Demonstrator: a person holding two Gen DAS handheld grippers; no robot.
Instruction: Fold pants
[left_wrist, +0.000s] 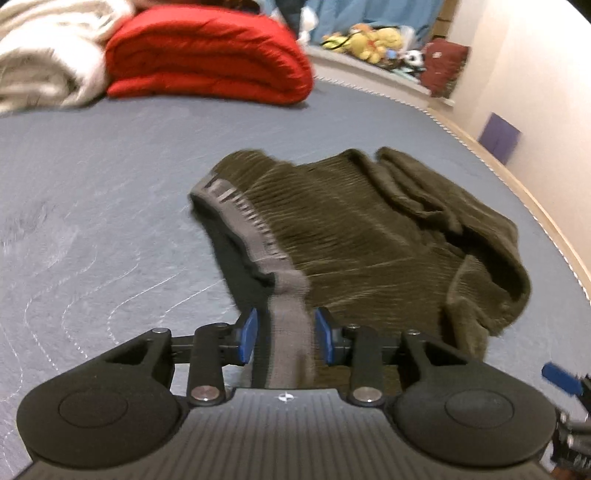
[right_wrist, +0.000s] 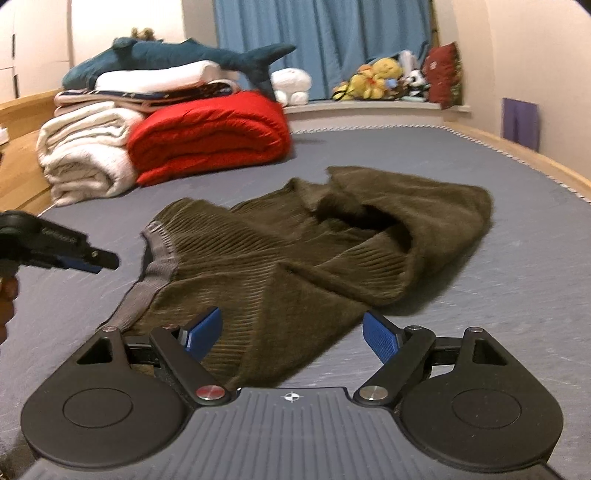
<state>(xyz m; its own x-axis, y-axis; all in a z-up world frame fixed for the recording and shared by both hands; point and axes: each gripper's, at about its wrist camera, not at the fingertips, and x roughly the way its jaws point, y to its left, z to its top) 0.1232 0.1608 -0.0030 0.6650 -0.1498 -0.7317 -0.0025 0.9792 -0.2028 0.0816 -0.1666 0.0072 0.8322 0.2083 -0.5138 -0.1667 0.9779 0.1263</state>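
Your left gripper (left_wrist: 285, 339) has the grey waistband (left_wrist: 290, 332) of the pants (left_wrist: 354, 236) between its blue pads (left_wrist: 248, 338) — the band runs up through the gap, and the pads sit just beside it on either side; whether they press it or only flank it, you cannot tell from the left wrist view. In the right wrist view the same gripper (right_wrist: 92, 263) shows side-on at the left edge, near the waistband (right_wrist: 157, 264), its tips too blurred to read.

Your right gripper (right_wrist: 291, 334) is spread wide, low over the near edge of the pants (right_wrist: 295, 251). Its left pad (right_wrist: 203, 332) overlaps the fabric in the view; the right pad is over bare sheet. Nothing is pinched.

The pants are dark olive, ribbed, rumpled, lying on the blue-grey bed sheet (right_wrist: 517, 258) — waistband toward you at left, legs bunched toward the far right.

Beyond: a folded red blanket (right_wrist: 210, 136), a rolled white blanket (right_wrist: 85, 158), a stuffed shark (right_wrist: 177, 59) on a pile of linens, blue curtains (right_wrist: 321, 40), soft toys (right_wrist: 380, 77) on the ledge.

Writing: faint raised lettering on the left gripper's body, not readable. A small crosshair mark (right_wrist: 291, 397) on the right gripper's housing.
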